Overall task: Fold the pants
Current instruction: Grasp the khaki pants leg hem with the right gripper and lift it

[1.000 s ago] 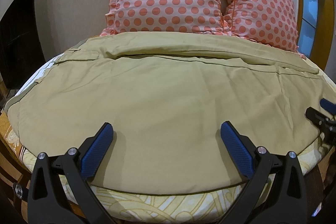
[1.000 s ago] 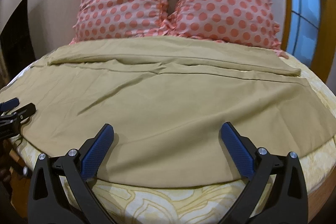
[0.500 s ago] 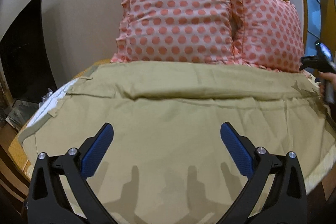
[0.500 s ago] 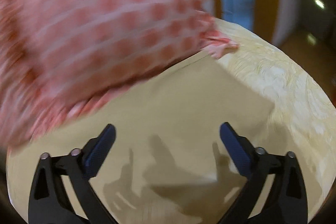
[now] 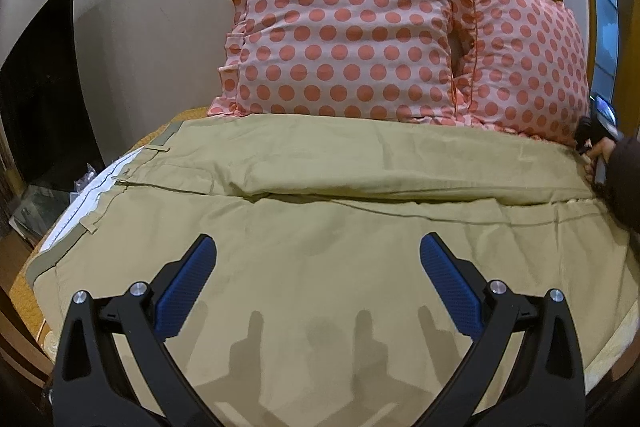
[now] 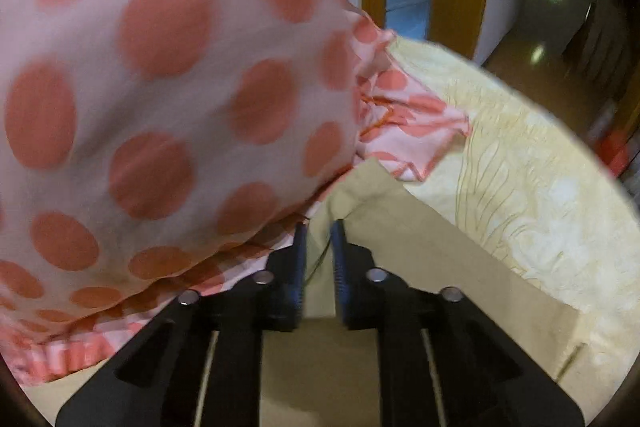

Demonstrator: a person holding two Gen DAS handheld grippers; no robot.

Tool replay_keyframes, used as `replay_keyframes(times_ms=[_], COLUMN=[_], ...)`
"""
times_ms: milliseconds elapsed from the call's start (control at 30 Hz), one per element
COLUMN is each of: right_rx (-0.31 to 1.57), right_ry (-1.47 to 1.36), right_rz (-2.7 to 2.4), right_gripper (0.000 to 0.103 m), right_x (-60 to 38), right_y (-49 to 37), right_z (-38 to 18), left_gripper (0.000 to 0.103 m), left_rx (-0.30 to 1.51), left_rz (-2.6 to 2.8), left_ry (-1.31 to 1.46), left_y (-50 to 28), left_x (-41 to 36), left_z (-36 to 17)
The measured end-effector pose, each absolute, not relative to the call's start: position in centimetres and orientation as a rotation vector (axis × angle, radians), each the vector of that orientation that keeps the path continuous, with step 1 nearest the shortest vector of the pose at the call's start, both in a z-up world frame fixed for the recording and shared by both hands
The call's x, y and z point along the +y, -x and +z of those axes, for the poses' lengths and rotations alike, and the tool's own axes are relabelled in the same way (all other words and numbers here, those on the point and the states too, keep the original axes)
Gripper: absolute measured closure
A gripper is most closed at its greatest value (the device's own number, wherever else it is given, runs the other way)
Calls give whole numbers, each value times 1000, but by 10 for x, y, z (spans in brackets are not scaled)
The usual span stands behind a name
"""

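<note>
Khaki pants point(image 5: 320, 219) lie spread flat across the bed, waistband at the left, legs running right. My left gripper point(image 5: 318, 275) is open and empty, hovering low over the near leg. My right gripper point(image 6: 319, 239) is shut on the pants' far hem corner point(image 6: 352, 199), right beside the polka-dot pillow point(image 6: 160, 87). In the left wrist view the right gripper point(image 5: 596, 131) shows at the far right edge, at the far end of the pants.
Two pink polka-dot pillows point(image 5: 344, 35) stand against the wall behind the pants. A yellow patterned bedsheet point(image 6: 540, 195) covers the bed; its edge drops off at the right. A dark cabinet point(image 5: 36, 87) stands at the left.
My right gripper moved to the far right hem corner by the pillow and closed on it. My left gripper moved forward over the pants and stayed open.
</note>
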State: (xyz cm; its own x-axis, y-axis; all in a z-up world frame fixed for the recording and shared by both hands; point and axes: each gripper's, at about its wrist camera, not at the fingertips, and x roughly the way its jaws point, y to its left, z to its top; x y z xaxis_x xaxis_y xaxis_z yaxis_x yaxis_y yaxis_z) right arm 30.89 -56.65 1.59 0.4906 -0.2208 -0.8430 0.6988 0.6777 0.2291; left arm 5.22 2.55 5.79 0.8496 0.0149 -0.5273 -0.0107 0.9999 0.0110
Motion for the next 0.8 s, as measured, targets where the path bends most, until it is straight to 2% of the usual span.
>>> replay_keyframes(times_ms=[133, 300, 400, 567, 633, 700, 800], right_rx=[711, 538, 552, 659, 676, 666, 649], right_ry=[-776, -933, -995, -1077, -1105, -1102, -1088], right_rz=[-418, -218, -250, -269, -282, -270, -271], right_gripper=[98, 98, 98, 97, 83, 64, 48], right_x=[-581, -561, -543, -539, -542, -538, -533], right_y=[-241, -96, -28, -16, -19, -9, -18], right_z=[41, 73, 64, 28, 24, 30, 37], left_gripper=[2, 2, 2, 2, 2, 2, 2], left_rx=[534, 499, 479, 483, 522, 562, 654], left_rz=[-11, -7, -48, -202, -223, -186, -169], left_ry=[102, 181, 203, 319, 351, 389, 484], left_y=[-47, -42, -51, -97, -119, -143, -176], left_x=[44, 67, 75, 87, 90, 97, 110], left_z=[68, 82, 95, 113, 115, 112, 97])
